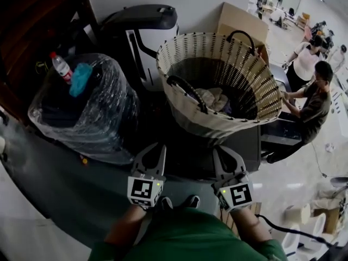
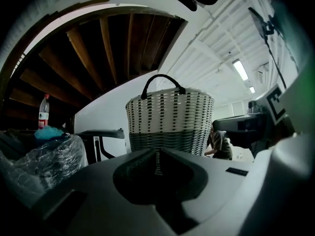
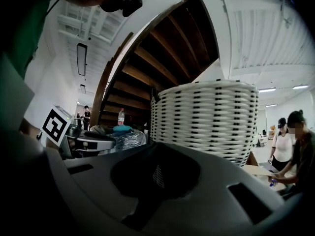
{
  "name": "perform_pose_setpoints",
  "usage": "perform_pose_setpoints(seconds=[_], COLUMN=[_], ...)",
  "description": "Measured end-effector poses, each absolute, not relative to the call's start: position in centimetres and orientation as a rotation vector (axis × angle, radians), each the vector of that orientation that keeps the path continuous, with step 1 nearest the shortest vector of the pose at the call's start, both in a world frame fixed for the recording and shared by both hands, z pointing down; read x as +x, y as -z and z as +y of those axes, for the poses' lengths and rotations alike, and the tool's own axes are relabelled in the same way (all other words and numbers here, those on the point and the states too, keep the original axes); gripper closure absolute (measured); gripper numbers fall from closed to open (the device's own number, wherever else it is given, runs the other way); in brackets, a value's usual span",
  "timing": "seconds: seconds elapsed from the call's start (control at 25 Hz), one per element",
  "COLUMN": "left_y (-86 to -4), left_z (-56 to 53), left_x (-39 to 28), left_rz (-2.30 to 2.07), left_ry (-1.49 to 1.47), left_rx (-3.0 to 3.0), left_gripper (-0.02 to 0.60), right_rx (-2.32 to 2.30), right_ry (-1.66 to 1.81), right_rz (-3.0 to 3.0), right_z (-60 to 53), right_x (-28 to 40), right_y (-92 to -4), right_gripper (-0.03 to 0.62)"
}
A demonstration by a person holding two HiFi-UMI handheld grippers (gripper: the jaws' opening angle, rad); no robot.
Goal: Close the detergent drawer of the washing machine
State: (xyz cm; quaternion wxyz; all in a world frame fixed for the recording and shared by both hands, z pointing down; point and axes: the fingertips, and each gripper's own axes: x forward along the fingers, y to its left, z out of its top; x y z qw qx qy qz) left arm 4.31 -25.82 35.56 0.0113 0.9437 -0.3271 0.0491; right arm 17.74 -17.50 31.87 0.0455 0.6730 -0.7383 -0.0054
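Head view: my left gripper (image 1: 152, 155) and right gripper (image 1: 227, 157) are both clenched on nothing, with the basket (image 1: 217, 128) just beyond my fingertips.

Green shirt (image 1: 190, 237), pale grey left tongs (image 1: 154, 150) and right tongs (image 1: 223, 154), black-and-white marker cubes (image 1: 144, 191) (black cable (image 1: 288, 227) off the right)

Woven basket (image 1: 209, 125), plastic-wrapped bundle (image 1: 92, 118), bottle (image 1: 61, 67), cardboard box (image 1: 242, 20)
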Motion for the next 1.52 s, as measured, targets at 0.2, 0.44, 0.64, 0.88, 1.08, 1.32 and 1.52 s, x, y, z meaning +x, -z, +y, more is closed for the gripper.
perform_pose_setpoints(seconds=[0.2,0.44,0.64,0.88,1.08,1.32,1.52], left_y=[-33.9,-35.1,-35.8,-36.0,-36.5,-36.8,-36.8], left_z=[-25.8,-25.6,-25.7,-25.7,-25.7,-25.6,-25.3], left_x=[4.7,5.0,4.9,5.0,4.9,5.0,4.9], left_rz=[-1.002,-0.981,-0.979,-0.975,-0.977,-0.98,-0.977], left_ry=[-0.09,-0.098,-0.12,-0.132,-0.146,-0.145,-0.149], left_rx=[2.961,2.93,2.931,2.931,2.903,2.891,2.887], left_gripper=[0.541,0.541,0.541,0.541,0.541,0.541,0.541], right_rx=[2.081,2.079,2.075,2.071,2.057,2.052,2.055], right_ry=[0.034,-0.063,-0.013,0.009,-0.004,-0.036,-0.056], right_rz=[-2.216,-2.185,-2.202,-2.229,-2.211,-2.191,-2.18], right_z=[-17.7,-17.6,-17.8,-17.9,-17.8,-17.6,-17.4], right_x=[19.1,19.6,19.7,19.7,19.8,19.8,19.8], right_y=[-31.3,-32.7,-32.5,-32.6,-33.0,-33.2,-33.1], right_gripper=[0.571,0.571,0.571,0.571,0.572,0.571,0.571])
